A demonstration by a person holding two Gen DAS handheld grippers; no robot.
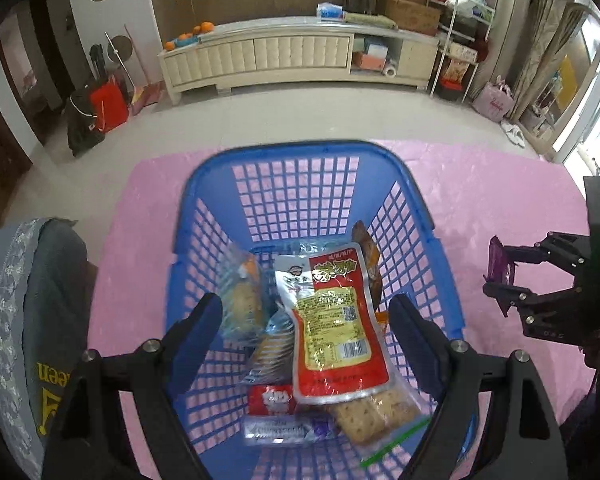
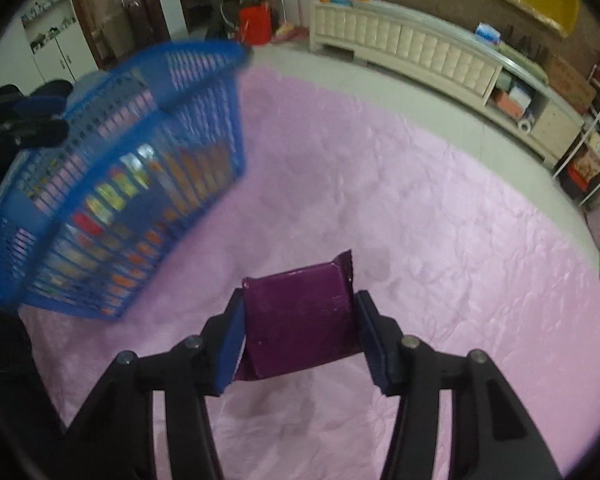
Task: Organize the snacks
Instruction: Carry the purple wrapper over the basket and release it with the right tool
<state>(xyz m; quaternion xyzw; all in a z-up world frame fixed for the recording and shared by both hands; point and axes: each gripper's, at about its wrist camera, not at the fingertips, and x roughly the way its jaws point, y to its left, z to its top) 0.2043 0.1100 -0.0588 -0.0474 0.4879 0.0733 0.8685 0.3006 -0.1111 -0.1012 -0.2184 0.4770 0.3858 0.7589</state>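
**Purple packet in hand, basket waiting beside it**

Nearest the right wrist camera, the right gripper (image 2: 300, 330) has its fingers clamped on a purple snack packet (image 2: 300, 312), one blue pad pressed to each side, and the packet hangs clear above the pink cloth (image 2: 440, 240). Seen from the left wrist view, the same packet (image 1: 500, 258) sits in that gripper (image 1: 496, 276) off to the right of the blue basket (image 1: 204, 184), outside its wall and apart from it.

The left gripper (image 1: 304, 330) hovers over the near end of the basket with its fingers spread wide and nothing between them but the contents below. Inside the basket lie a red and yellow pouch (image 1: 336, 320), a bag of crackers (image 1: 374, 414) under it, a small red packet (image 1: 270, 400), a silver-wrapped bar (image 1: 276, 432) and a clear-wrapped bun (image 1: 244, 296) toward the left wall. Beyond the basket the cloth ends at a pale floor, and a cream low cabinet (image 1: 296, 54) runs along the far wall.

The step in hand looks like carrying a picked snack to the basket. The next move calls for bringing the packet across over the basket's right rim, lowering it above a free patch, then parting the fingers. The left gripper over the basket may need to give way.
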